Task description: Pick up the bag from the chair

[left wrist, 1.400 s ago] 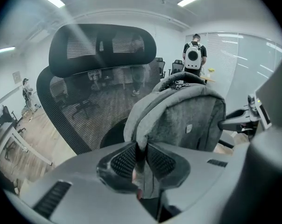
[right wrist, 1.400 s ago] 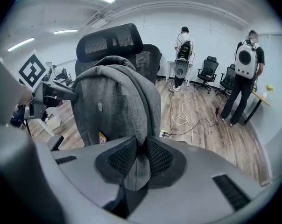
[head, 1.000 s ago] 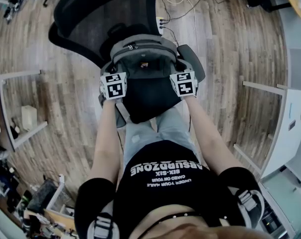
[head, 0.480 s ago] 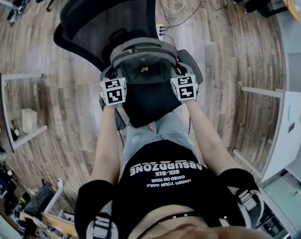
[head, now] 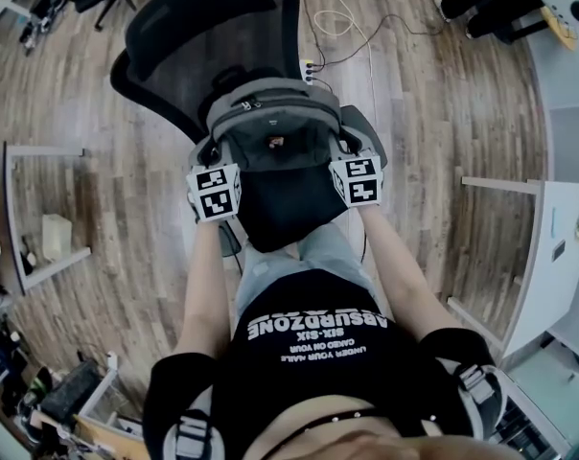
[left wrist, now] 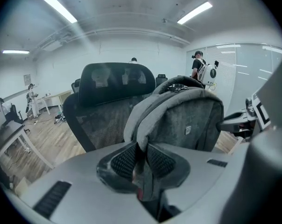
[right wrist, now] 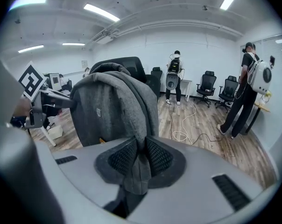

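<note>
A grey backpack (head: 273, 127) hangs in front of the mesh back of a black office chair (head: 201, 41), held up by its two shoulder straps. My left gripper (head: 209, 156) is shut on the left strap (left wrist: 137, 125), which is pinched between its ribbed pads. Its view shows the bag's fabric side (left wrist: 187, 120) and the chair back (left wrist: 110, 85) behind. My right gripper (head: 347, 147) is shut on the right strap (right wrist: 140, 125), with the bag (right wrist: 103, 108) hanging to its left. Each gripper's marker cube shows beside the bag.
A power strip (head: 309, 68) and white cable (head: 339, 10) lie on the wood floor behind the chair. White desks (head: 558, 218) stand at right, a low shelf frame (head: 40, 209) at left. Two people (right wrist: 246, 87) and several office chairs (right wrist: 208, 85) are farther off.
Both grippers have risen together with the straps in them, and the backpack has come up with them, closer to the head camera. The chair has stayed put.
</note>
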{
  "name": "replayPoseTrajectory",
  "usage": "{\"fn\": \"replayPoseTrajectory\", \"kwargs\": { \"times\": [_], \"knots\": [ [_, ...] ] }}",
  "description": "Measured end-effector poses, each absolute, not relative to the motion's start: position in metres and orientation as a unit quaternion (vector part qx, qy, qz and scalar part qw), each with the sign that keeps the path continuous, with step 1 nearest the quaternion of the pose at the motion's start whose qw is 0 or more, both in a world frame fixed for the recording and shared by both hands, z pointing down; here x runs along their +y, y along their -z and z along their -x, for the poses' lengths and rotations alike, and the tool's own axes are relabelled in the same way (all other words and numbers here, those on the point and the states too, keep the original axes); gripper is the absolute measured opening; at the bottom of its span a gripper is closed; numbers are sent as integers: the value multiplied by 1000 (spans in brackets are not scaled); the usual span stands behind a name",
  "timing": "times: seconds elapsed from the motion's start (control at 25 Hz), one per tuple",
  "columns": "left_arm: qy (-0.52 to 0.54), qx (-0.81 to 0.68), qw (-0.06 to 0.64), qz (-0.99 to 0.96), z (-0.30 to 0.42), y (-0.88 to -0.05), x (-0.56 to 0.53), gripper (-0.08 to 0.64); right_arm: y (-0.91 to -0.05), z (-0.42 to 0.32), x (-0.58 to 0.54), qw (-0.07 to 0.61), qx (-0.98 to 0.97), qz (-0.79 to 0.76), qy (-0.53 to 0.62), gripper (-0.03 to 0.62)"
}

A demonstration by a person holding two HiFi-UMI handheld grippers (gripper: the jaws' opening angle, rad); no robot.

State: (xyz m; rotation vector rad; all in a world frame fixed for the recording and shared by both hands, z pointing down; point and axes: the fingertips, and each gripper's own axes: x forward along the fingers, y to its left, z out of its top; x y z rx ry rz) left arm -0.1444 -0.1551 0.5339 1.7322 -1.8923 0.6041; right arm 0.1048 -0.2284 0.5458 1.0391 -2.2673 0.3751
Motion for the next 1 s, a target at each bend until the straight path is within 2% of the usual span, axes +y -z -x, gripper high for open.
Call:
{"fn": "replayPoseTrajectory", "kwargs": {
  "times": [1.0],
  "knots": [
    [-117, -731, 146, -657, 132, -389, -134, 69, -404, -123, -209, 141, -887, -421, -124, 66]
  ]
}}
